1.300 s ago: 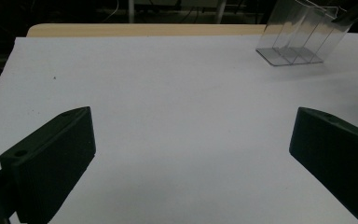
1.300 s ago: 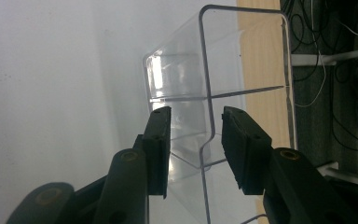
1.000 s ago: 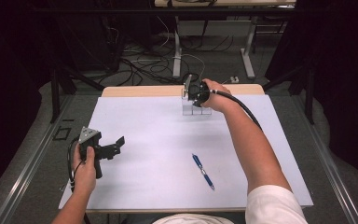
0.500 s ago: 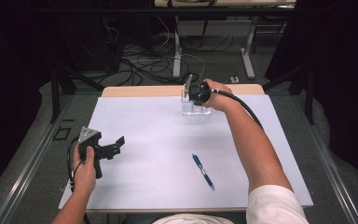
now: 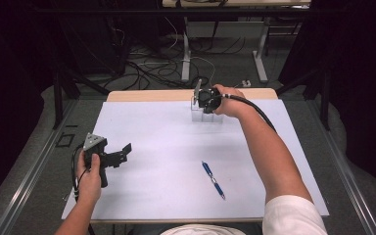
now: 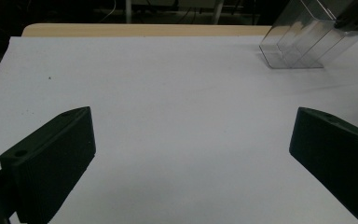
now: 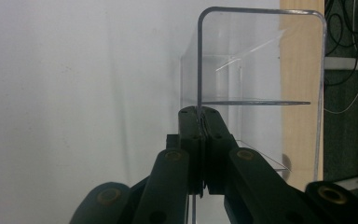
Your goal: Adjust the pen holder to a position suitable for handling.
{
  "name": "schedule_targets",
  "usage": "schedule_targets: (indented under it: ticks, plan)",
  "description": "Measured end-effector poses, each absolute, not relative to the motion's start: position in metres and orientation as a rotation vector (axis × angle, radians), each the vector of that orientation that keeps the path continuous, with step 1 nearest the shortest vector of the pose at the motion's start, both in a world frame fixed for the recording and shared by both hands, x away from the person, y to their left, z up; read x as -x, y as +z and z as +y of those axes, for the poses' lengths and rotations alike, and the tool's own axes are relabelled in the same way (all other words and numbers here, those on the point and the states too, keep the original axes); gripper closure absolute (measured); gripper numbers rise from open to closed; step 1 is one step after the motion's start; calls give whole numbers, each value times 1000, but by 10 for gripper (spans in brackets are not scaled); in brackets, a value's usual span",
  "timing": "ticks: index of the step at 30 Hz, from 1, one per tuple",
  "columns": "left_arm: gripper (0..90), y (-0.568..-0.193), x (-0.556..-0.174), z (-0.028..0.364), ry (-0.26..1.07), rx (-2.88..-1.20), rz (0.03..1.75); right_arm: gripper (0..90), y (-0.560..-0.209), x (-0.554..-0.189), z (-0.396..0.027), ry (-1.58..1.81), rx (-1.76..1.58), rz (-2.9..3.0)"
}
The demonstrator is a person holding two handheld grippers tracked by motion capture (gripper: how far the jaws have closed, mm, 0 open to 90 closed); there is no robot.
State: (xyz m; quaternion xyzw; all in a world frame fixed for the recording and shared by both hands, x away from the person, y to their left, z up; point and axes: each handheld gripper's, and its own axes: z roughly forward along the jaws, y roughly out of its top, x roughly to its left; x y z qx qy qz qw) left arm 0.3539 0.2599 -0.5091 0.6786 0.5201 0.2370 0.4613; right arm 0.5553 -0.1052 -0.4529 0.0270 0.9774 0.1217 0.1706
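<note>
Your right gripper has just clamped its jaws onto the clear acrylic holder's thin upright wall.

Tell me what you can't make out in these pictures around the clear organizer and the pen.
- Clear organizer: in the right gripper view the right gripper, shut on its wall, hides the lower part.
- In the left gripper view, the frame's top edge cuts off the organizer's top.
- In the high view, the hand covers part of it.
- Pen: high view, too small to read any print.
</note>
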Motion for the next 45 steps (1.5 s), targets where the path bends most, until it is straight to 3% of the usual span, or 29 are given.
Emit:
schedule_targets:
  ticks: [22, 45]
  plan:
    - [0, -509, -354, 259, 591, -1676, 1282, 885, -444, -514, -77, 396, 10, 2840]
    - [0, -510, -355, 257, 596, -1686, 1285, 885, -441, -497, -62, 368, 22, 2956]
